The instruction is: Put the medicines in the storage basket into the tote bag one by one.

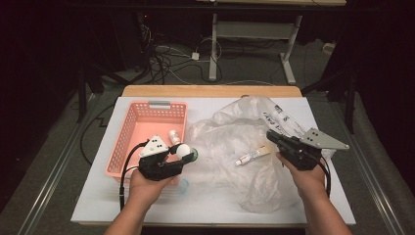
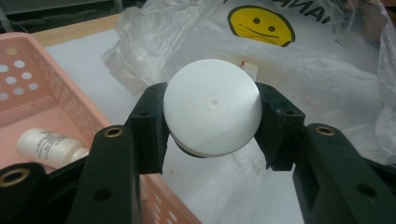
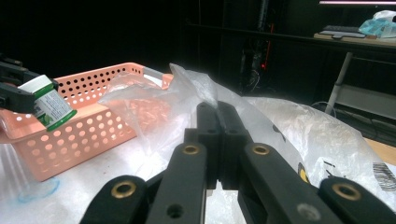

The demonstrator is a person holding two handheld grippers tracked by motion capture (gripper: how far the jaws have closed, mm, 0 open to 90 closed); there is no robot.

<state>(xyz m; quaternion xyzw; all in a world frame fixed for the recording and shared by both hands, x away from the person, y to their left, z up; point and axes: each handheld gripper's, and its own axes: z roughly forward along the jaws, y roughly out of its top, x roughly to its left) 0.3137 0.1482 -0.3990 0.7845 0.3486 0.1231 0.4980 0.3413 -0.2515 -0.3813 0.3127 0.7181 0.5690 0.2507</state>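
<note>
My left gripper (image 1: 187, 153) is shut on a small jar (image 1: 183, 150) with a white cap and a green label, holding it by the near right corner of the pink basket (image 1: 128, 132). In the left gripper view the jar's white cap (image 2: 212, 109) sits between the two pads (image 2: 149, 126). The right gripper view has the jar (image 3: 49, 105) at far left, above the basket's rim (image 3: 100, 109). My right gripper (image 1: 270, 134) is shut, pinching a raised fold of the clear plastic bag (image 1: 230, 129); the fold (image 3: 196, 84) peaks right at the jaw tips.
A small white bottle (image 1: 174, 136) lies in the basket (image 2: 28, 102). A slim tube (image 1: 252, 156) rests on the bag's near side. The bag (image 2: 303, 70) carries a yellow smiley print. A blue ring mark (image 1: 183, 185) lies on the white table cover near my left hand.
</note>
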